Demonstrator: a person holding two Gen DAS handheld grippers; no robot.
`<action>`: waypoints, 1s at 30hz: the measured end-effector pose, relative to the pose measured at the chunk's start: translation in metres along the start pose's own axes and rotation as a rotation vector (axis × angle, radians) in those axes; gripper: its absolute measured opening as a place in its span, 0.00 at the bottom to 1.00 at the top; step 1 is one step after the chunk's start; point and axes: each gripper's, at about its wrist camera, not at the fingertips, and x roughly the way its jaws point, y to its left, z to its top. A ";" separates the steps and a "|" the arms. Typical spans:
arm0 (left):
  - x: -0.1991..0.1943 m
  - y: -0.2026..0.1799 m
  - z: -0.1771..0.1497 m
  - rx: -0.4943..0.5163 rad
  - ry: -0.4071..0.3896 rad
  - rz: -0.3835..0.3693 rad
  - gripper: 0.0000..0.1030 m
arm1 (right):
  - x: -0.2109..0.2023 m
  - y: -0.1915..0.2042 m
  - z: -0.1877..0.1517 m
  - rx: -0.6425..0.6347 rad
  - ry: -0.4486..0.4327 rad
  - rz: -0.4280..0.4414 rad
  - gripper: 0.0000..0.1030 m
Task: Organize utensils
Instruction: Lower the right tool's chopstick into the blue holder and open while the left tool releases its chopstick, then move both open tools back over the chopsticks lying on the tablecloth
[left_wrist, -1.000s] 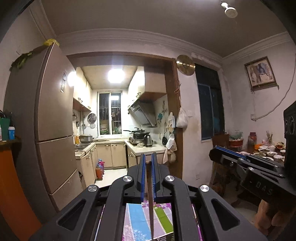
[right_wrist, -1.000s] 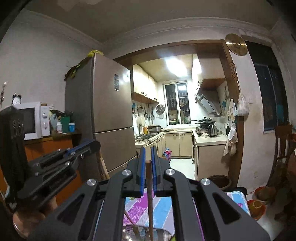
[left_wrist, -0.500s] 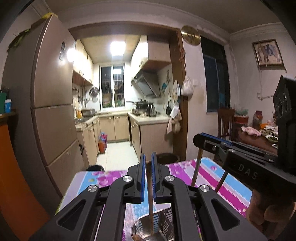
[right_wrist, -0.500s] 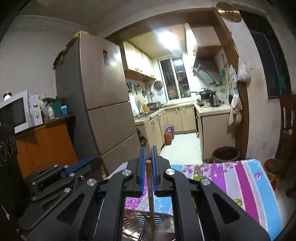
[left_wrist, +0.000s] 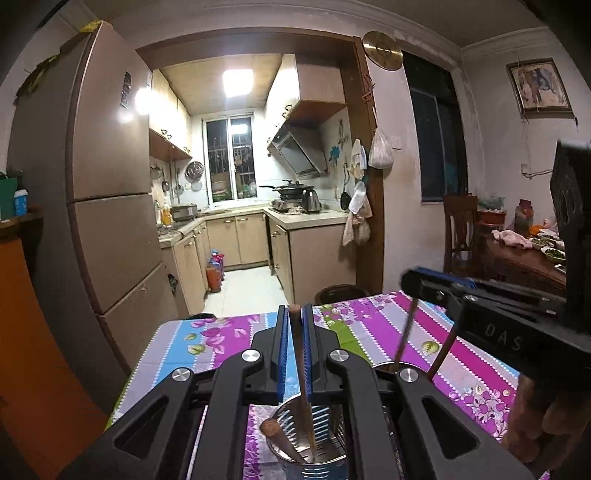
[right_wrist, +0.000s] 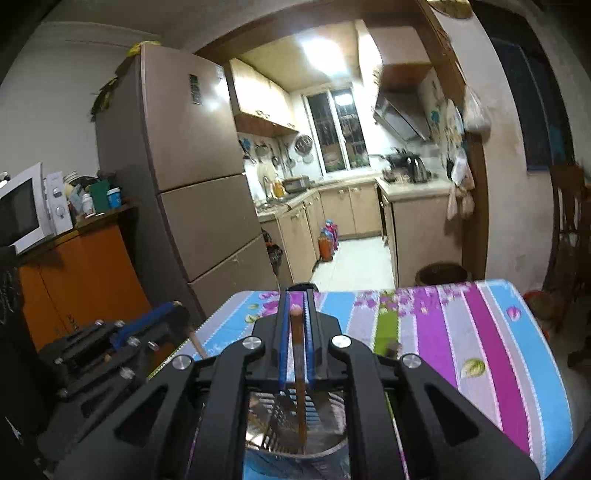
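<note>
Both tools, left (left_wrist: 294, 325) and right (right_wrist: 296, 317), are clenched on one chopstick (left_wrist: 301, 373) each, tips inside the steel holder (left_wrist: 314, 443) on the tabletop (left_wrist: 369, 325); letting go while tilted could tip the light holder.

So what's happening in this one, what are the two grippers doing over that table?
A person holds a gripper in each hand, and each is shut on a single wooden chopstick. The left gripper pinches its chopstick with the lower end down inside a slotted metal utensil holder on the striped tablecloth. The right gripper holds its chopstick over the same holder. Neither has been released.
</note>
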 end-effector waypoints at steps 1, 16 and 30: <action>-0.003 0.000 0.002 0.008 -0.007 0.015 0.08 | -0.002 -0.002 0.000 0.001 -0.004 -0.010 0.06; -0.093 -0.015 0.025 0.102 -0.136 0.167 0.19 | -0.126 -0.013 0.011 -0.057 -0.147 -0.097 0.16; -0.158 -0.025 -0.013 0.143 -0.130 0.230 0.19 | -0.186 0.014 -0.054 -0.185 -0.120 -0.127 0.50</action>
